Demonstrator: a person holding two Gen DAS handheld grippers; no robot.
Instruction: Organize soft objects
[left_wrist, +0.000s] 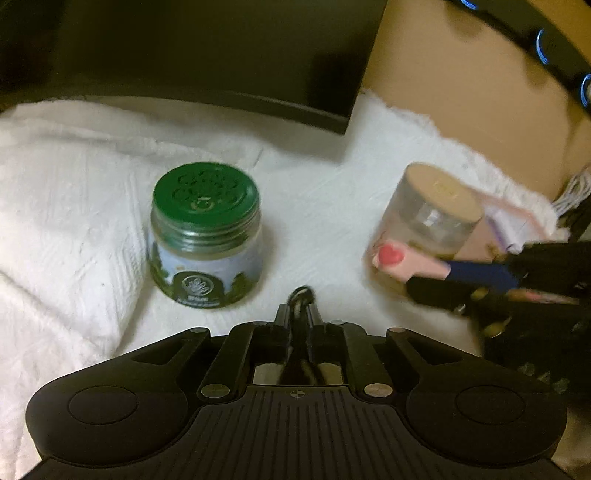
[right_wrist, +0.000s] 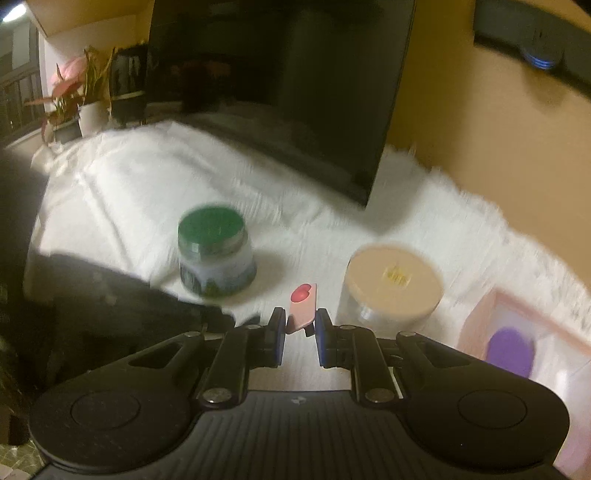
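— Though the left wrist view was blurred, what did it show of the left gripper?

— Its two fingers were pressed together with no gap between them, and a thin dark loop, too blurred to name, stuck up from between the tips; whether it was gripped I could not tell. Just beyond and to the left stood the green-lidded jar, upright on the white cloth; near it, not touching.

— And the pink thing?

— The pink heart strip lay well off to the right of those fingers, held out level by the right gripper, which came in from the right edge; the strip's free end crossed in front of the tan-lidded clear jar; a dark screen stood at the back of the cloth.

— What did the right wrist view add?

— The right gripper was partly closed, its blue pads narrowly apart with the pink heart strip pinched between them; the strip pointed forward, the red heart at its far end. It sat between the green-lidded jar on the left and the tan-lidded clear jar on the right; ahead of it was white cloth. A pink box with something purple inside lay at the far right; the left gripper was a dark blur at the left, its state unreadable there.
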